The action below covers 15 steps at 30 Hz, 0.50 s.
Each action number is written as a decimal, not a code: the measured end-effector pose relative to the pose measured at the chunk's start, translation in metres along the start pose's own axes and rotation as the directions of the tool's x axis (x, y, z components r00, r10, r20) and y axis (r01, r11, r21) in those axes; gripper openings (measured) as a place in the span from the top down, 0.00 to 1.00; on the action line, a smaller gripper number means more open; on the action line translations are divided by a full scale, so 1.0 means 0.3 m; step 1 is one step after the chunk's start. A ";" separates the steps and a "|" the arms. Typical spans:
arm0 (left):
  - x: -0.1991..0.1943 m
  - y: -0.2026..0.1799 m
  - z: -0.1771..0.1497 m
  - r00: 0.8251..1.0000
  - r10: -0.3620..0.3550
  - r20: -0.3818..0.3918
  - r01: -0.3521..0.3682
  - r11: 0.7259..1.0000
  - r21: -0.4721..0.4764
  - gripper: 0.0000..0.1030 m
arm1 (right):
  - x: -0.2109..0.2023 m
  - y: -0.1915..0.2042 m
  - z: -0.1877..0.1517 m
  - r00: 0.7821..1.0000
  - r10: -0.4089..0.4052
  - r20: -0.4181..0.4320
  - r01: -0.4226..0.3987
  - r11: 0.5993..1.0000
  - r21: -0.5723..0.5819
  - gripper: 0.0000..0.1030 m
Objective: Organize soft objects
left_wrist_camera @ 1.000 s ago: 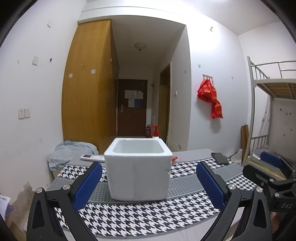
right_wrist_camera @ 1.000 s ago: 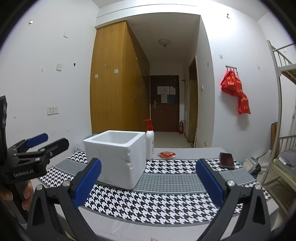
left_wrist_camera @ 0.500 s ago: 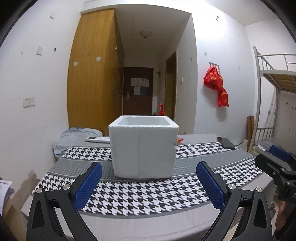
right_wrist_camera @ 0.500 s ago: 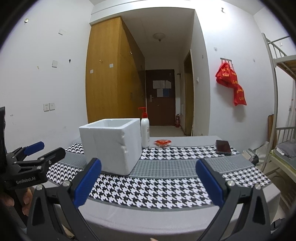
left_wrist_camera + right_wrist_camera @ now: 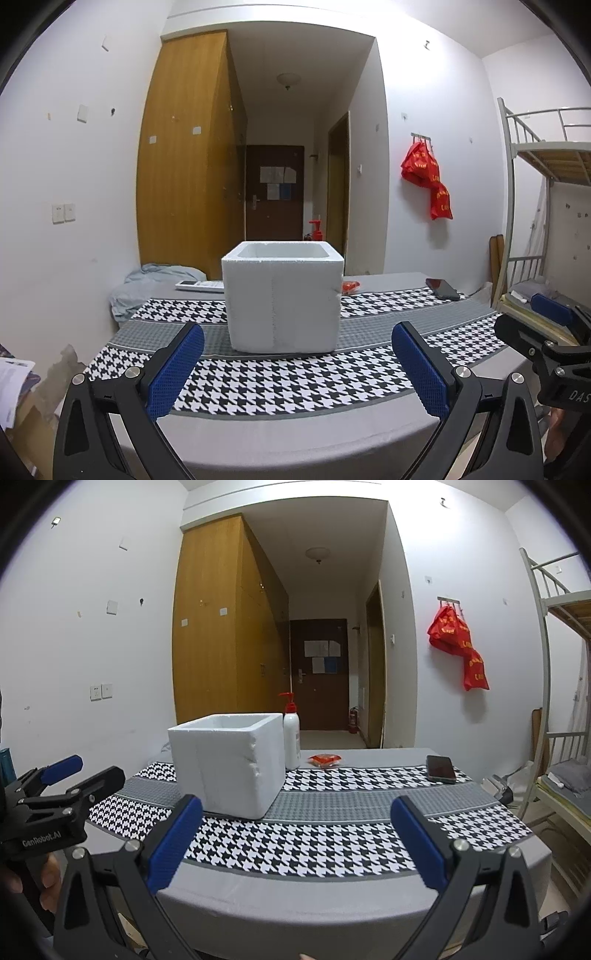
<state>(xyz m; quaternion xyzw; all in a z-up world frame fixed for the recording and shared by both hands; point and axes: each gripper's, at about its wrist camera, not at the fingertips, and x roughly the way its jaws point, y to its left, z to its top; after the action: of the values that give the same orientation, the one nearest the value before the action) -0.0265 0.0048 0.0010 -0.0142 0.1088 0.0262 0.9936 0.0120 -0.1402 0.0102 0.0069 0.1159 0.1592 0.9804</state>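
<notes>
Table [image 5: 280, 435]: foam box [image 5: 282, 301] (inside unseen).

Left tongs [image 5: 297, 363] and right tongs [image 5: 295, 840] gape wide (2 empty), held level side by side.

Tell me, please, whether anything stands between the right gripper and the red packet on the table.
Nothing visible does. The right gripper is open at the near edge; the red packet lies beyond bare cloth, with the foam box and pump bottle off to its left.
</notes>
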 end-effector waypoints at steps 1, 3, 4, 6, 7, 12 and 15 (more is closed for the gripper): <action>-0.009 0.000 -0.003 1.000 0.005 0.003 -0.005 1.000 0.000 0.01 | -0.005 0.003 0.000 1.000 0.003 0.001 -0.003 1.000 -0.001 0.00; -0.024 0.003 -0.004 1.000 0.010 0.010 -0.010 1.000 0.000 0.01 | -0.017 0.010 0.000 1.000 0.007 0.007 -0.007 1.000 -0.006 0.00; -0.027 0.006 -0.003 1.000 0.011 0.013 -0.011 1.000 -0.002 0.01 | -0.023 0.013 0.000 1.000 0.010 0.011 -0.010 1.000 -0.009 0.00; -0.031 0.006 0.000 1.000 0.014 0.019 -0.014 1.000 -0.001 0.01 | -0.031 0.020 0.002 1.000 0.018 0.015 -0.018 1.000 -0.016 0.00; -0.029 0.005 0.000 1.000 0.016 0.019 -0.016 1.000 0.000 0.01 | -0.032 0.023 0.002 1.000 0.020 0.016 -0.020 1.000 -0.020 0.00; -0.005 -0.001 -0.002 1.000 0.021 0.007 -0.021 1.000 0.007 0.01 | -0.012 0.024 0.000 1.000 0.022 0.010 -0.022 1.000 -0.023 0.00; 0.001 -0.002 -0.007 1.000 0.023 0.003 -0.023 1.000 0.010 0.01 | 0.005 0.019 -0.003 1.000 0.021 -0.003 -0.021 1.000 -0.015 0.00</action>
<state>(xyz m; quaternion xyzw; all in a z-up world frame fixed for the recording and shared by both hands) -0.0267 0.0041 -0.0010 -0.0077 0.1076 0.0369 0.9935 0.0114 -0.1342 0.0091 0.0006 0.1159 0.1704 0.9785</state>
